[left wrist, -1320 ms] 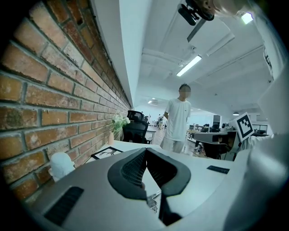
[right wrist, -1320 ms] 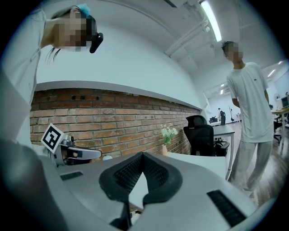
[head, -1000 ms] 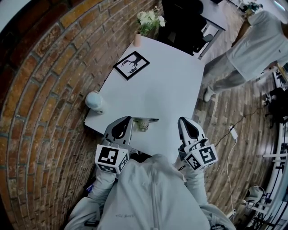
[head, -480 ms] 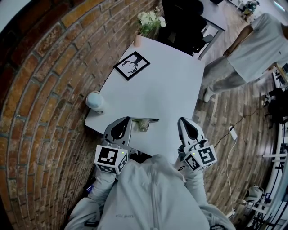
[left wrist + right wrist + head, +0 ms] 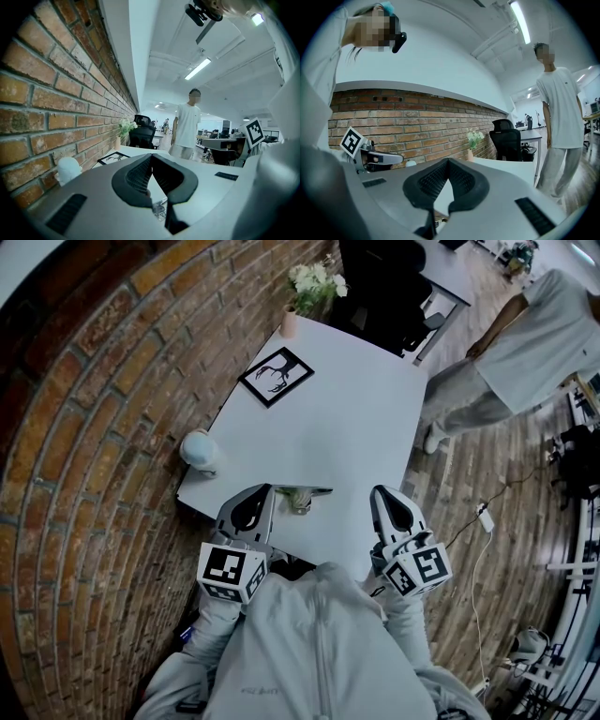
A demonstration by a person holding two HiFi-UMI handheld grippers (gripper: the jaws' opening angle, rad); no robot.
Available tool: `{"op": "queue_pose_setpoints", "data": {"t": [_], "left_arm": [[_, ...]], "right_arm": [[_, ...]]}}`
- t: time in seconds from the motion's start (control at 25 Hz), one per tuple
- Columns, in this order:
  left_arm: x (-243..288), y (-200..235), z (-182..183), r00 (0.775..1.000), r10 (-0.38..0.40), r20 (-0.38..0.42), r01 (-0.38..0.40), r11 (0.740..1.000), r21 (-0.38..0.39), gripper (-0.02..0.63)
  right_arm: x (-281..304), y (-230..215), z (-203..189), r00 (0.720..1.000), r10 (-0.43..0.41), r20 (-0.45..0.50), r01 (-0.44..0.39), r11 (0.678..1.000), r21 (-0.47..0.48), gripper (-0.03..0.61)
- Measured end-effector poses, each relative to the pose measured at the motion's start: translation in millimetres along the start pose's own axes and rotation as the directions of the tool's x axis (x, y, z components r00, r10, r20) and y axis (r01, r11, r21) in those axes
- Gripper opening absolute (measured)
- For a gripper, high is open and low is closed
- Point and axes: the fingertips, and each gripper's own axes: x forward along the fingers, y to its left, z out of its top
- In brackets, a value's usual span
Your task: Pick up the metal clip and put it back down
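Note:
The metal clip [image 5: 300,495] lies near the front edge of the white table [image 5: 347,427], just right of my left gripper's tip. In the left gripper view the clip [image 5: 159,207] shows low down through the gap behind the jaws. My left gripper [image 5: 265,488] [image 5: 151,156] hovers over the table's front edge with its jaw tips together and nothing between them. My right gripper [image 5: 379,491] [image 5: 448,160] is further right at the same edge, also shut and empty, well apart from the clip.
A framed black-and-white picture [image 5: 274,375] lies at the table's left side, with a flower vase [image 5: 302,292] at the far corner. A white figurine [image 5: 198,450] stands by the brick wall [image 5: 84,427]. An office chair [image 5: 384,287] and a standing person [image 5: 525,343] are beyond the table.
Neither gripper nor the clip has moved. The standing person at the far right has shifted slightly.

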Motion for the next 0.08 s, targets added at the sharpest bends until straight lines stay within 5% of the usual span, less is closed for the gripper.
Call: {"op": "queue_pose_setpoints", "data": {"t": [0.08], "left_arm": [[-0.9, -0.2, -0.2, 1.000, 0.001, 0.000, -0.001, 1.000, -0.001, 0.026]], "right_arm": [[-0.4, 0.6, 0.1, 1.000, 0.001, -0.001, -0.001, 1.000, 0.001, 0.023]]}}
